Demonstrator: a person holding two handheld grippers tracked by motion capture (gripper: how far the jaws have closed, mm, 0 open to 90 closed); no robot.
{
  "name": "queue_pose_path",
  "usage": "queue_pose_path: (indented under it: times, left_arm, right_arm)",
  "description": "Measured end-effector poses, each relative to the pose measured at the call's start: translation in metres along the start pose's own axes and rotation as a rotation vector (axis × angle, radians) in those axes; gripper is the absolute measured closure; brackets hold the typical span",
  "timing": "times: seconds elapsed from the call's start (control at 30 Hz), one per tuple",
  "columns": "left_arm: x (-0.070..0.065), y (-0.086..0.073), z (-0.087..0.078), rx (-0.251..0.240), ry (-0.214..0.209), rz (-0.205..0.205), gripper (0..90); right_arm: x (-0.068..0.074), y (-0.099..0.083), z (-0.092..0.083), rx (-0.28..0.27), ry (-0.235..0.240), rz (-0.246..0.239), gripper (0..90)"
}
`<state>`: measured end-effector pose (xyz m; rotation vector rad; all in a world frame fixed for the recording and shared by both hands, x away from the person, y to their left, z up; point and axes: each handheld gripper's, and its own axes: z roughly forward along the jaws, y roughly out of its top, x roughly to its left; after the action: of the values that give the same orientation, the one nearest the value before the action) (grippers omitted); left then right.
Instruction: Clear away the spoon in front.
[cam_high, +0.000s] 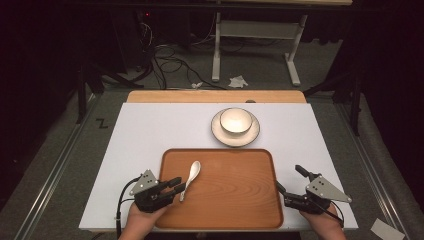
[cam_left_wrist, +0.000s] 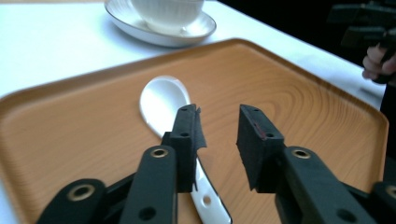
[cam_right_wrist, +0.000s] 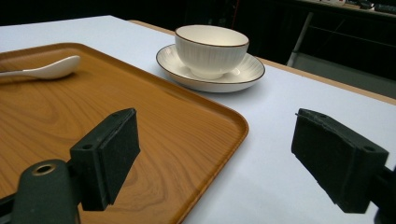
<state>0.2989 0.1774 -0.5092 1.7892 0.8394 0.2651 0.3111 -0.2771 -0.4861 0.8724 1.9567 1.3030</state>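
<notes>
We see the white spoon (cam_high: 191, 175) lying flat on the wooden tray (cam_high: 235, 195), in the tray's left part, lower left of centre in the high view. Its bowl end points twd the top of the frame, its handle twd the bottom. The L gripper (cam_high: 177, 186) sits at the handle end, over the tray's lower-left corner. In the left gripper view its jaws stand apart w/ bare tray between them. The spoon handle runs under the left-hand jaw and nothing is pinched. We can't tell whether that jaw touches the handle.

The R gripper (cam_high: 288, 177) sits at lower right of the high view, just off the tray's right edge, over the white table (cam_high: 145, 130). In the right gripper view its jaws are spread wide, one over the tray edge, the other over the table, holding nothing.

A white bowl (cam_high: 235, 120) stands on a saucer (cam_high: 217, 134) just above the tray, upper centre.
</notes>
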Motion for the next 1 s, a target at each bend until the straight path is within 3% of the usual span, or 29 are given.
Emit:
queue_pose_path:
  times: [0.27,0.37,0.47,0.5,0.63,0.77,0.87,0.9,0.93,1.0]
  left_arm:
    - [0.003,-0.001,-0.002,0.012,0.003,-0.017,66.1]
    - [0.005,0.0,-0.006,-0.008,0.005,-0.028,71.2]
    - [0.007,0.002,-0.014,-0.038,0.025,-0.043,82.1]
    - [0.009,0.002,-0.016,-0.046,0.043,-0.052,89.9]
    - [0.01,0.002,-0.019,-0.046,0.078,-0.061,90.0]
    - [0.011,0.001,-0.02,-0.016,0.132,-0.072,90.0]
    - [0.01,-0.001,-0.018,0.062,0.198,-0.081,90.0]
    - [0.01,-0.001,-0.018,0.062,0.198,-0.081,90.0]
    - [0.008,-0.001,-0.016,0.107,0.225,-0.064,90.0]
    - [0.006,-0.001,-0.015,0.135,0.232,-0.061,90.0]
  right_arm:
    - [0.0,0.0,0.001,-0.001,0.005,-0.001,16.4]
    - [0.0,0.0,0.0,0.002,0.003,0.002,16.4]
    - [0.0,0.0,0.0,-0.003,0.002,-0.002,16.4]
    - [-0.001,0.0,0.0,-0.003,0.004,0.001,16.5]
    - [-0.001,0.0,0.0,-0.003,0.004,0.0,16.4]
    - [0.0,0.0,0.0,-0.004,0.004,0.001,16.4]
    - [-0.001,0.0,-0.001,-0.001,0.004,0.003,16.4]
    - [-0.001,0.0,-0.001,-0.001,0.004,0.003,16.4]
    - [-0.001,0.0,-0.001,-0.003,0.006,0.001,16.5]
    - [-0.001,0.0,-0.001,-0.004,0.006,-0.002,16.5]
